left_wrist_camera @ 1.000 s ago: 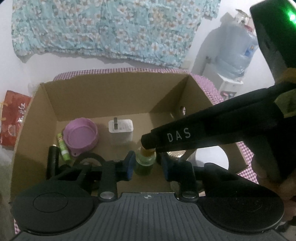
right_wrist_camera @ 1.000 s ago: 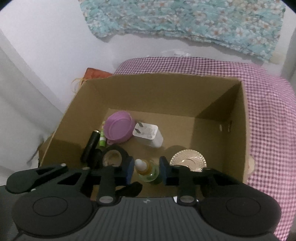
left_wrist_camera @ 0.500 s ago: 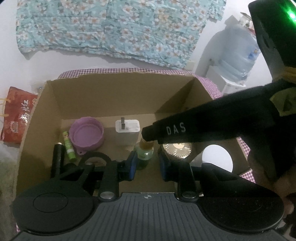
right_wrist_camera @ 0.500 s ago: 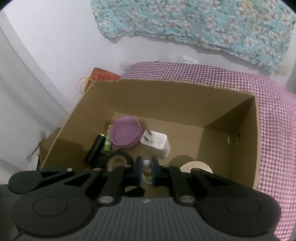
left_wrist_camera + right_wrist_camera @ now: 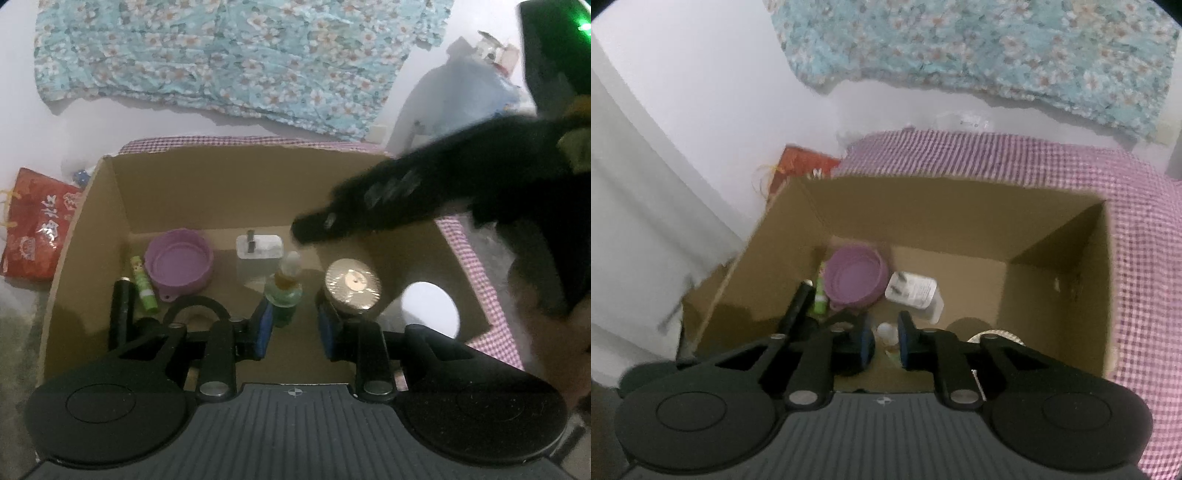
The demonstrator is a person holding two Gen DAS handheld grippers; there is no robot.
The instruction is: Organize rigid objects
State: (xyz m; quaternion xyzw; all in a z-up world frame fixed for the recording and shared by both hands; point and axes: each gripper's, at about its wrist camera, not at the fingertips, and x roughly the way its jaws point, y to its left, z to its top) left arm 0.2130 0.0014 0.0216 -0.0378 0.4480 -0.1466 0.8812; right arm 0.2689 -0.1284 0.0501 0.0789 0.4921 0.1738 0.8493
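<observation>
Small green bottle (image 5: 284, 295) standing upright on the floor of the cardboard box (image 5: 207, 192), between the charger (image 5: 258, 254) and the gold-lidded jar (image 5: 351, 284). Right tool (image 5: 881, 341), clenched on its neck half a second earlier, now released and apparently lifting away (view blurred). Left tool (image 5: 291, 325) parted, empty. Placement judged complete.
</observation>
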